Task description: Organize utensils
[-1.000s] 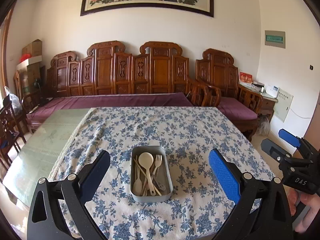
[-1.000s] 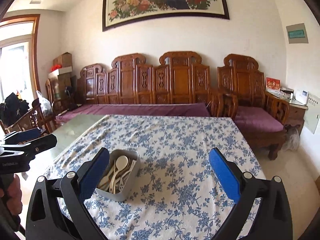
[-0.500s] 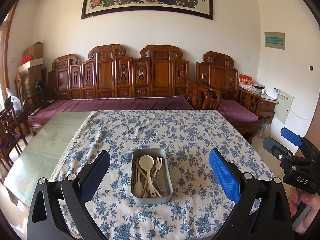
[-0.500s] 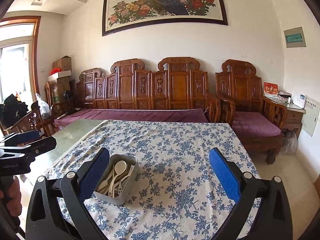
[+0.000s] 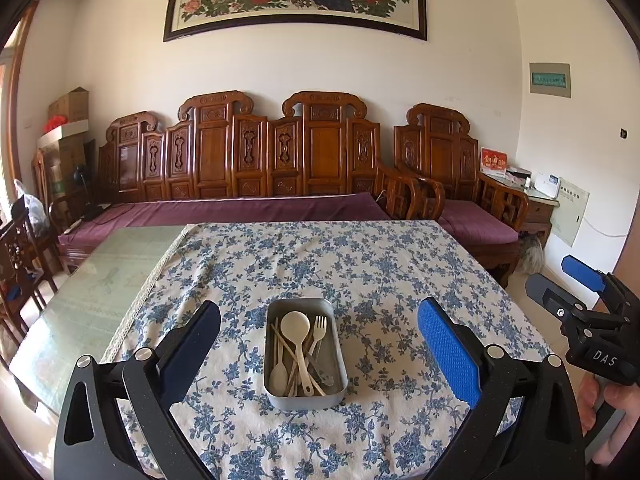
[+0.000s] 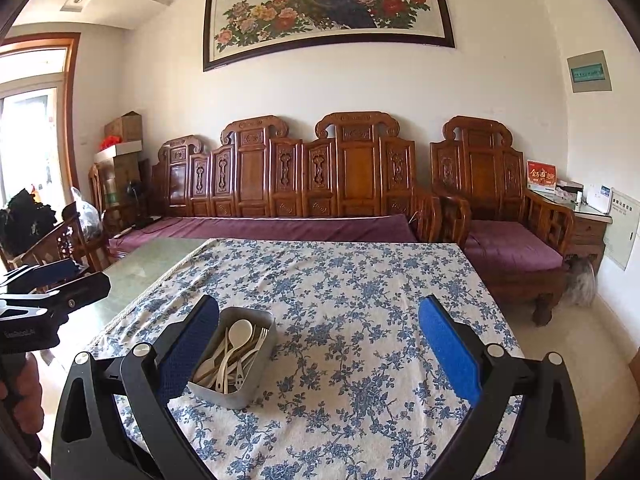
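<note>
A grey metal tin (image 5: 340, 364) (image 6: 260, 352) stands on the floral tablecloth (image 5: 360, 272) (image 6: 340, 300). In it lie a cream spoon (image 5: 296, 328) (image 6: 239, 332), a cream fork (image 5: 319, 330) (image 6: 258, 340), chopsticks and other pale utensils. My left gripper (image 5: 318, 352) is open and held above the near table edge, its blue pads either side of the tin. My right gripper (image 6: 320, 350) is open too, with the tin by its left finger (image 6: 188, 352). Nothing is held.
The cloth covers the right part of a green glass table (image 5: 100, 280). A carved wooden sofa with purple cushions (image 5: 240, 208) runs behind it, with an armchair (image 6: 500, 240) at the right. A wooden chair (image 6: 60, 240) stands at the left. A hand (image 5: 612, 412) holds the right gripper.
Both cameras have tilted or risen slightly, so the tin and table sit lower in both views. The tin and utensils have not moved. Both grippers stay open.
</note>
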Action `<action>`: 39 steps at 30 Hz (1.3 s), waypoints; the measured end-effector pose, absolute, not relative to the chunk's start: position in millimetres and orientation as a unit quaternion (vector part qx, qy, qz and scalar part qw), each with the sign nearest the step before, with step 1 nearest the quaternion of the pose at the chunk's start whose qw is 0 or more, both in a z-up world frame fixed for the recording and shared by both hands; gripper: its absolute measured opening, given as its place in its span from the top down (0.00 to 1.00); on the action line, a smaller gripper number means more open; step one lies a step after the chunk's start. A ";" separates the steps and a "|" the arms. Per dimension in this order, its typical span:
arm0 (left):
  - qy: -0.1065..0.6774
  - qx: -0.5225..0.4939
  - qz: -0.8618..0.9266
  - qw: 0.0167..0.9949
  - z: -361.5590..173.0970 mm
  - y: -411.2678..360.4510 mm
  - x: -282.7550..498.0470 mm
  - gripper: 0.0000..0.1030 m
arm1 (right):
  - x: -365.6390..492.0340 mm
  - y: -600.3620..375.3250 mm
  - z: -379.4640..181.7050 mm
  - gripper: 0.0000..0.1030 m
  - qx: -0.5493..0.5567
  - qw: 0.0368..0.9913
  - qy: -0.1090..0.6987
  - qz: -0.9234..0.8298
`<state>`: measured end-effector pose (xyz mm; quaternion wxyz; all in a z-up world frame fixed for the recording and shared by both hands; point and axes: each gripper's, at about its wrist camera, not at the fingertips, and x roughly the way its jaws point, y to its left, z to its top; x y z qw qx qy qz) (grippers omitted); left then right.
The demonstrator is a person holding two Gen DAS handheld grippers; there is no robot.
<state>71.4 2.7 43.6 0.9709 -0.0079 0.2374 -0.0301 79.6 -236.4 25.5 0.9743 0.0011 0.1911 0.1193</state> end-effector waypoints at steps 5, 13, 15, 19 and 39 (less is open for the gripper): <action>0.237 -0.007 -0.030 0.971 43.0 2.6 71.3 0.07 | 80.4 -236.8 25.4 0.02 0.002 0.974 0.192 0.120; 0.230 -0.010 -0.025 0.973 44.6 4.1 71.0 0.07 | 80.3 -236.7 25.5 0.02 0.001 0.974 0.191 0.120; 0.232 -0.012 -0.026 0.972 44.8 4.7 71.8 0.07 | 80.6 -236.7 25.2 0.02 0.001 0.974 0.191 0.119; 0.236 -0.016 -0.028 0.971 43.7 4.6 73.7 0.07 | 80.4 -236.6 25.5 0.02 0.001 0.974 0.192 0.119; 0.234 -0.010 -0.025 0.972 43.8 2.9 74.6 0.07 | 80.6 -237.0 25.6 0.02 0.001 0.974 0.191 0.119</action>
